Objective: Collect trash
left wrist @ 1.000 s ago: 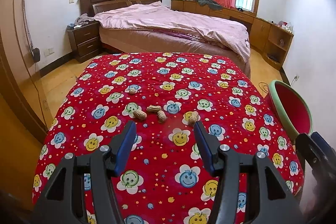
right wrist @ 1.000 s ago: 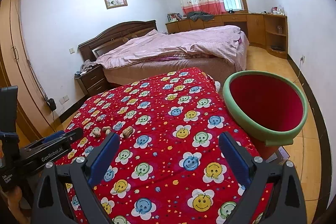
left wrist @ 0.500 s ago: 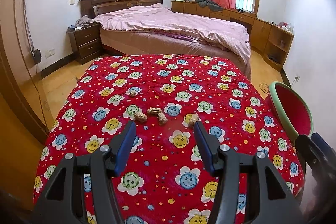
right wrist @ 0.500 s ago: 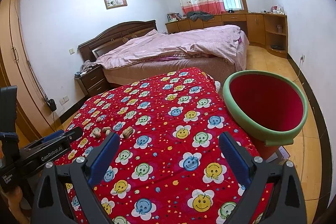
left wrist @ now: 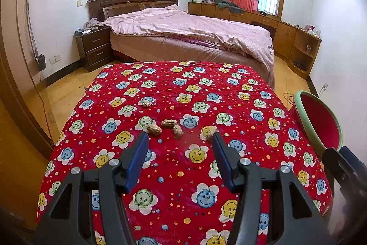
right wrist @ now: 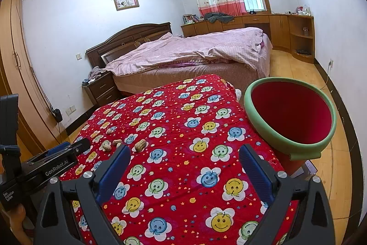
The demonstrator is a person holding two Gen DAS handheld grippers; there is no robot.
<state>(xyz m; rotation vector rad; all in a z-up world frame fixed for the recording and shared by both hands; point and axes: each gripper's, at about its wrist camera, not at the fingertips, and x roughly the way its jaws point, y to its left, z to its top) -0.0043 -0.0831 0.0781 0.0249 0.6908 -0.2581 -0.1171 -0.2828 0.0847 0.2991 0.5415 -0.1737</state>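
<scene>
Several peanut shells lie on the red smiley-flower tablecloth (left wrist: 197, 88): one (left wrist: 154, 129), one (left wrist: 169, 122), one (left wrist: 177, 131), one (left wrist: 211, 130) and a small one farther back (left wrist: 145, 104). My left gripper (left wrist: 180, 141) is open and empty, just short of the shells. In the right wrist view the shells (right wrist: 140, 145) lie at left. My right gripper (right wrist: 184, 153) is open and empty above the cloth. A red bin with a green rim (right wrist: 290, 117) stands off the table's right edge, also in the left wrist view (left wrist: 318, 121).
A bed with a pink cover (left wrist: 190, 31) stands behind the table. A dark nightstand (left wrist: 94, 47) is at the back left, wooden cabinets (left wrist: 296, 43) at the right wall. The left gripper's body (right wrist: 45, 164) shows at left in the right wrist view.
The left gripper has tilted up and drawn back slightly, so the shells sit a little lower in its view. The right gripper has not moved.
</scene>
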